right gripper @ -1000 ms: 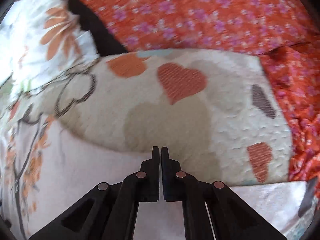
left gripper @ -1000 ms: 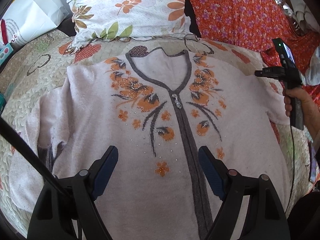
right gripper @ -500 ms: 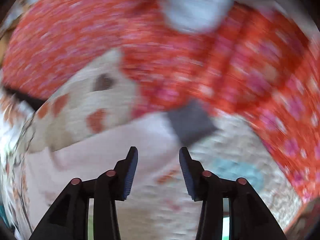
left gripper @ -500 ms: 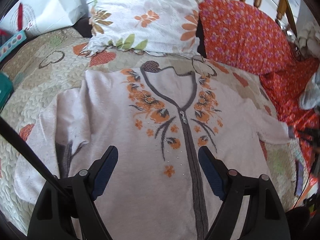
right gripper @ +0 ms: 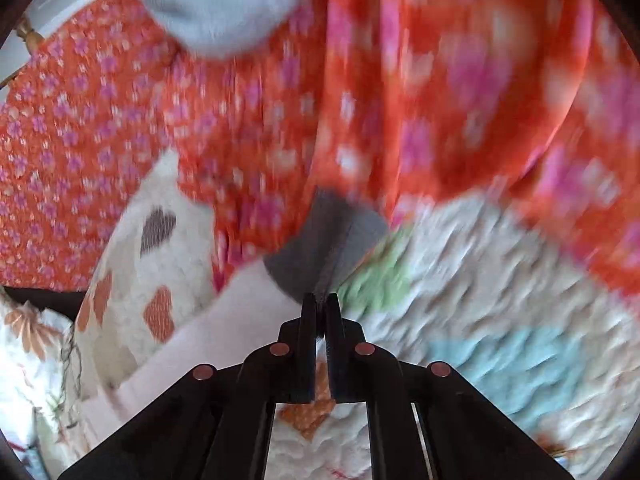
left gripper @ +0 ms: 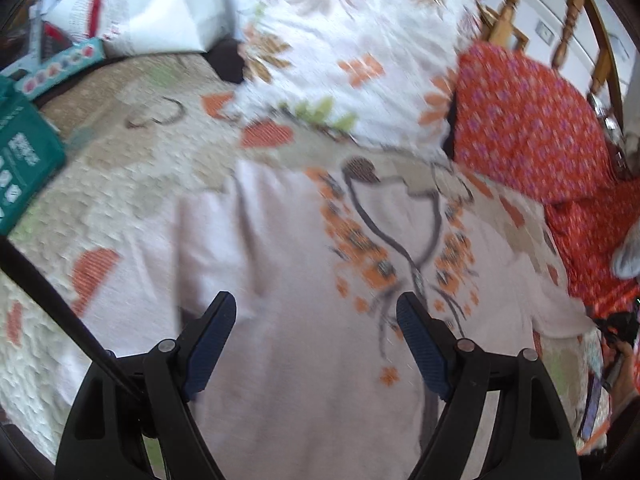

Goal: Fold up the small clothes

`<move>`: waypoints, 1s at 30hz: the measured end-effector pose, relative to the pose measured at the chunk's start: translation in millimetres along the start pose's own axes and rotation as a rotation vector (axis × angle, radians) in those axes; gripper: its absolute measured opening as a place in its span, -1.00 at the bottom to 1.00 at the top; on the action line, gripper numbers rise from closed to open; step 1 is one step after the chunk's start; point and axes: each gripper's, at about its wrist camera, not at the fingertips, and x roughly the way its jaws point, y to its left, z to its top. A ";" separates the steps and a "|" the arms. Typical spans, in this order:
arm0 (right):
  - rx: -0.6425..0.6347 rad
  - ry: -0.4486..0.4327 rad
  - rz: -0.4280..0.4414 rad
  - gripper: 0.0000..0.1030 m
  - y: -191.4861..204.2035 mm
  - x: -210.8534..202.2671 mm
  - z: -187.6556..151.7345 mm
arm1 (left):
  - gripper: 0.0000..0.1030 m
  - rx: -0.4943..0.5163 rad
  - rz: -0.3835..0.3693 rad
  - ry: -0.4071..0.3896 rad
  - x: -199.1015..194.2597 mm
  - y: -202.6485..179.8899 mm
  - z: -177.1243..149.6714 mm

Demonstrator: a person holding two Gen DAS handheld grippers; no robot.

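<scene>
quilted bed carrying cardigan, pillows.

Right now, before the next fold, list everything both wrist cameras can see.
cardigan: one, pale pink with orange flowers and grey trim, spread flat on the quilt
cuff: one, grey, sleeve end, pinched by the right fingers
quilt: one, cream with heart patches, under the cardigan
floral pillow: one, white and orange, behind the collar
orange fabric: pink-flowered, far right
teal box: one, left edge
left gripper: open, above the cardigan
right gripper: shut on the cuff
</scene>
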 end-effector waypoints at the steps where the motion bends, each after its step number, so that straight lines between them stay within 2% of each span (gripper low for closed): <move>1: -0.020 -0.029 -0.029 -0.92 3.9 -10.6 5.5 | 0.58 -0.013 0.016 -0.014 -3.7 7.0 3.2; 4: -0.119 -0.089 -0.049 -0.92 35.0 -38.5 7.8 | 0.58 -0.052 0.082 -0.057 -17.7 35.0 11.8; 6: -0.192 -0.095 0.028 -0.92 75.6 -54.6 -1.1 | 0.58 -0.091 0.111 -0.089 -29.8 57.4 15.5; 9: -0.305 -0.051 0.203 -0.92 145.4 -73.5 -32.8 | 0.58 -0.134 0.161 -0.131 -45.5 87.1 21.0; 12: -0.419 0.015 0.385 -0.92 229.9 -90.5 -85.2 | 0.58 -0.129 0.224 -0.141 -57.9 108.2 30.3; 14: -0.507 0.077 0.501 -0.92 288.6 -99.9 -133.2 | 0.59 -0.136 0.258 -0.155 -67.0 122.1 36.0; 18: -0.653 0.208 0.654 -0.92 379.5 -107.3 -236.3 | 0.64 -0.219 0.269 -0.184 -72.0 157.0 40.2; 21: -0.741 0.308 0.710 -0.92 438.0 -101.1 -314.6 | 0.64 -0.308 0.248 -0.161 -70.4 185.8 36.7; 23: -0.813 0.350 0.716 -0.92 457.4 -97.8 -363.9 | 0.64 -0.363 0.229 -0.155 -73.4 200.5 34.5; 26: -0.879 0.394 0.708 -0.92 483.4 -87.7 -418.4 | 0.64 -0.429 0.217 -0.189 -86.6 219.4 31.9; 30: -0.977 0.467 0.691 -0.85 496.4 -78.3 -469.4 | 0.64 -0.478 0.214 -0.210 -95.6 233.6 30.5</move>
